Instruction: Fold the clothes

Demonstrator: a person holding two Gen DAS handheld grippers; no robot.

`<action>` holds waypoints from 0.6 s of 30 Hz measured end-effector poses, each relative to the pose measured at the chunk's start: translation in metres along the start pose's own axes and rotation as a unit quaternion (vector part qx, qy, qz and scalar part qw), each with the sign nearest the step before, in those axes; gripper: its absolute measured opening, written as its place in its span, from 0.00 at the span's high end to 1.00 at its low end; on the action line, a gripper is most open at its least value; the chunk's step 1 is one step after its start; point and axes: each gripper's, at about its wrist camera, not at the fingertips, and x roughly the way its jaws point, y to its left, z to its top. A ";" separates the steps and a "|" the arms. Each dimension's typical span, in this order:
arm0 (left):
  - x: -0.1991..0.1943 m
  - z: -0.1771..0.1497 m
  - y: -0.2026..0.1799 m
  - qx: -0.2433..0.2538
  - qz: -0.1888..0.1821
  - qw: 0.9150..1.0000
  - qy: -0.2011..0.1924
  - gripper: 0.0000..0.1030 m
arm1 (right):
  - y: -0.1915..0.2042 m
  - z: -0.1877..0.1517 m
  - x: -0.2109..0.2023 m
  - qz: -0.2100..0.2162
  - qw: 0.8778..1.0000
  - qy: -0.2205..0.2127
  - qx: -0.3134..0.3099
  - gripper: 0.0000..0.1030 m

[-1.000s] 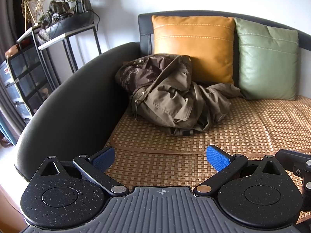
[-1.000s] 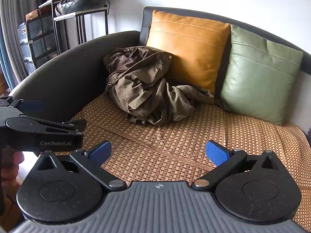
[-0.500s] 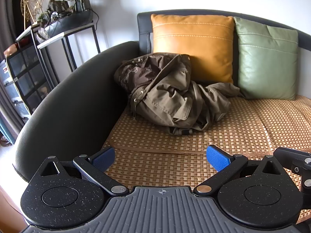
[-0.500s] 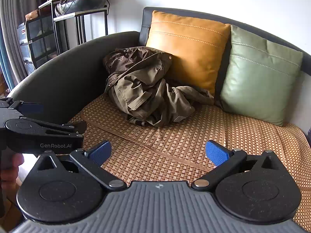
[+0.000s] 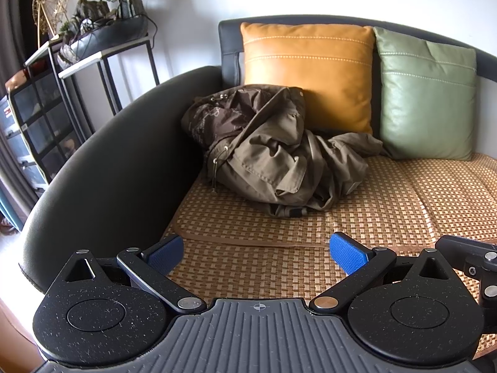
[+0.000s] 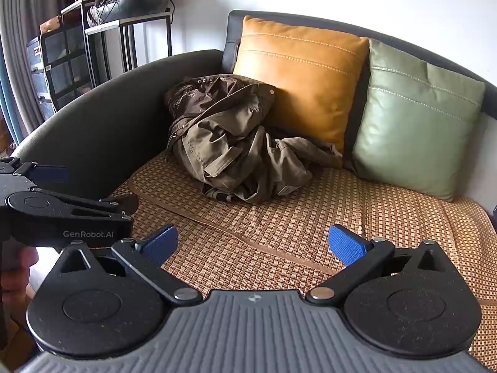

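Note:
A crumpled olive-brown jacket (image 5: 273,152) lies heaped on the woven seat mat in the sofa's back left corner, leaning on the orange cushion; it also shows in the right wrist view (image 6: 236,146). My left gripper (image 5: 256,250) is open and empty, above the mat's front part, well short of the jacket. My right gripper (image 6: 253,244) is open and empty, also short of the jacket. The left gripper's body shows at the left of the right wrist view (image 6: 62,214).
An orange cushion (image 5: 307,74) and a green cushion (image 5: 428,99) stand against the sofa back. The curved black armrest (image 5: 118,168) runs along the left. A metal stand with a plant tray (image 5: 102,40) and dark drawers (image 5: 34,118) are beyond it. The woven mat (image 5: 388,217) covers the seat.
Both grippers have edged slightly closer to the jacket. Both stay open and empty.

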 end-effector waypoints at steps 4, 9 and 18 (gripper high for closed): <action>0.001 0.000 0.002 -0.002 -0.001 1.000 0.000 0.00 | 0.000 0.001 0.001 0.003 1.000 0.001 0.002 0.00; 0.003 -0.001 0.003 -0.004 -0.002 1.000 0.000 0.00 | 0.001 0.002 0.002 0.005 1.000 0.002 0.002 0.00; 0.015 -0.001 0.006 -0.006 -0.008 1.000 0.007 0.00 | 0.000 0.003 0.012 0.005 1.000 0.008 0.002 0.00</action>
